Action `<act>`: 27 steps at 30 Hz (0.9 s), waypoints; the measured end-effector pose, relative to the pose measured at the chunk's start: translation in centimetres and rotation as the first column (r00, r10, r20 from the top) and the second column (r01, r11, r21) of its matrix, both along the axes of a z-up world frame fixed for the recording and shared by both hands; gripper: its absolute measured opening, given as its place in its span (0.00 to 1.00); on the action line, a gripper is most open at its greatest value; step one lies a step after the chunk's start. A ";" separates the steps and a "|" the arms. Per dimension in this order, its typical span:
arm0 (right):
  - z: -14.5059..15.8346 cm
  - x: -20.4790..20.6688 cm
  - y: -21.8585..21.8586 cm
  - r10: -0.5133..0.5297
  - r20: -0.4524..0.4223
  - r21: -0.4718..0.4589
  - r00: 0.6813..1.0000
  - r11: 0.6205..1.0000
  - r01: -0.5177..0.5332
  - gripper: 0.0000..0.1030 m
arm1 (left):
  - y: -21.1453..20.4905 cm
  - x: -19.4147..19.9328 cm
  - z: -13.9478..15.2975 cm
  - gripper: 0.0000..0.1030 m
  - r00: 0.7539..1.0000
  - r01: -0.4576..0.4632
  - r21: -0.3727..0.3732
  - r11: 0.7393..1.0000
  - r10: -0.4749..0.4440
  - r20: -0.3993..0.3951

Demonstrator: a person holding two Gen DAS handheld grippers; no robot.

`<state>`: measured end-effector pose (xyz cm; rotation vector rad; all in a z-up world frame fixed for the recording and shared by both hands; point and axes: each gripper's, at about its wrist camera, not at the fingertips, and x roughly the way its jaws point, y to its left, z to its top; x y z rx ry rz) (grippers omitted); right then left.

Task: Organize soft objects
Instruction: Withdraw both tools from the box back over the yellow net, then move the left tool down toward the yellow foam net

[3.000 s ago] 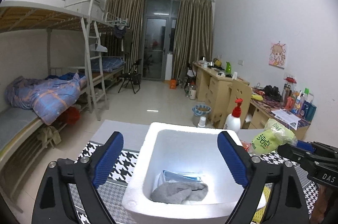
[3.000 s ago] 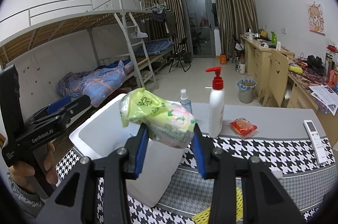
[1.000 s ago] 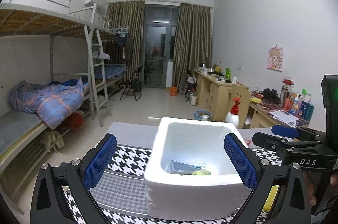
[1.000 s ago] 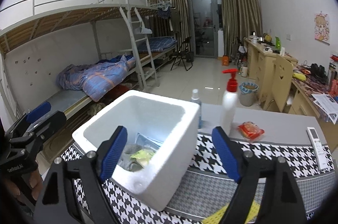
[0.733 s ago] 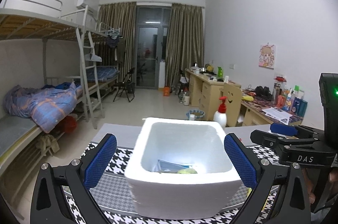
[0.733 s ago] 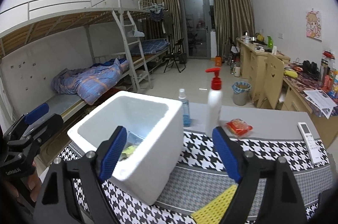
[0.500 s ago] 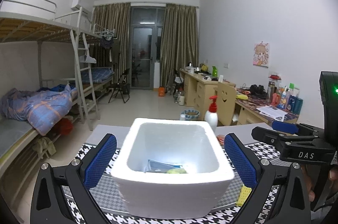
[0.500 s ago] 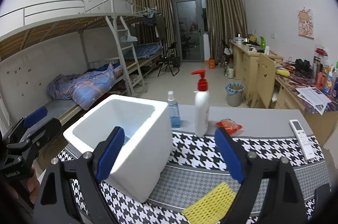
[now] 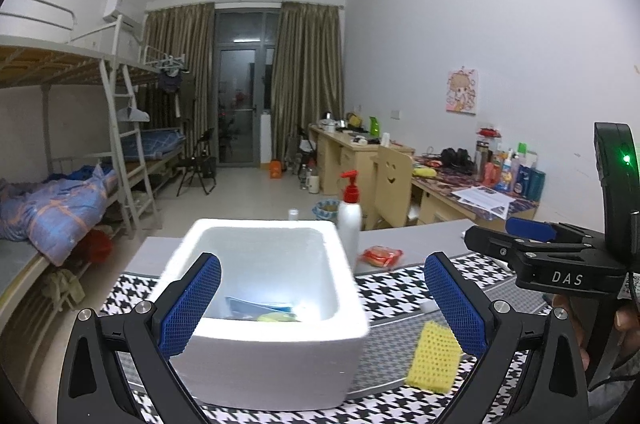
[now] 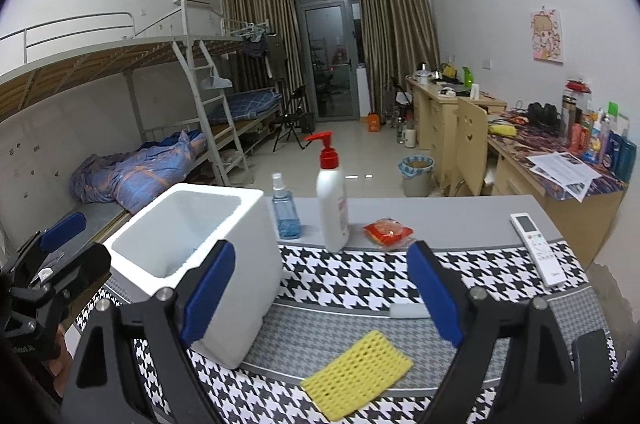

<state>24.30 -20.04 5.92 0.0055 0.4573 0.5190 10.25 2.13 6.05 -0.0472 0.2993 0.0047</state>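
Ahead-left of my right gripper [image 10: 320, 294] stands the box [image 10: 240, 264]; a sponge [image 10: 357, 380] lies just below and between my fingers. Behind sit the pump bottle [image 10: 332, 207], a spray bottle [image 10: 285, 214] (beside the box) and a packet [image 10: 387, 232]; a remote [image 10: 538, 248] far right.

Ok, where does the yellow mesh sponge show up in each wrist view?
Left wrist: yellow sponge lower right, right of the foam box.
Right wrist: sponge bottom centre, right of the box.
Shared landmark: red-pump bottle.
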 end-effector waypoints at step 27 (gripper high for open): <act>-0.9 -0.3 -5.9 -0.117 -0.010 0.010 0.993 0.993 0.117 0.88 | -5.2 1.5 -1.2 0.99 0.988 0.141 0.017 0.990 -0.140 -0.058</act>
